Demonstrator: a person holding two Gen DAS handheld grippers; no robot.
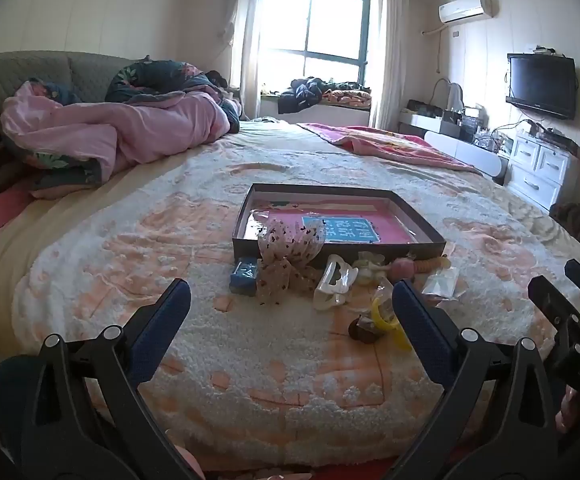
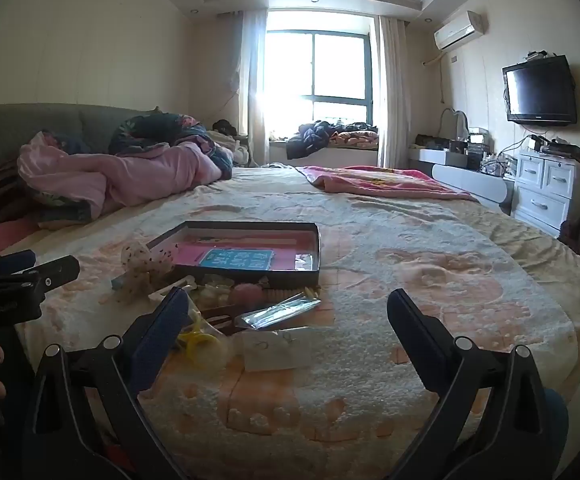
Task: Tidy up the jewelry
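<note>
Both tongs wide, empty: left gripper (image 1: 292,312) and right gripper (image 2: 287,320) hover near the trinkets (image 1: 346,284), heaped beside the tray (image 1: 430,232) for sorting

A blue label (image 1: 341,229) with large white Chinese characters lies inside the shallow dark box (image 1: 430,234) at the centre of the left wrist frame; the characters face away and cannot be made out. The small blue box (image 1: 243,276) at lower centre bears pale marks, too blurred to read.
</note>
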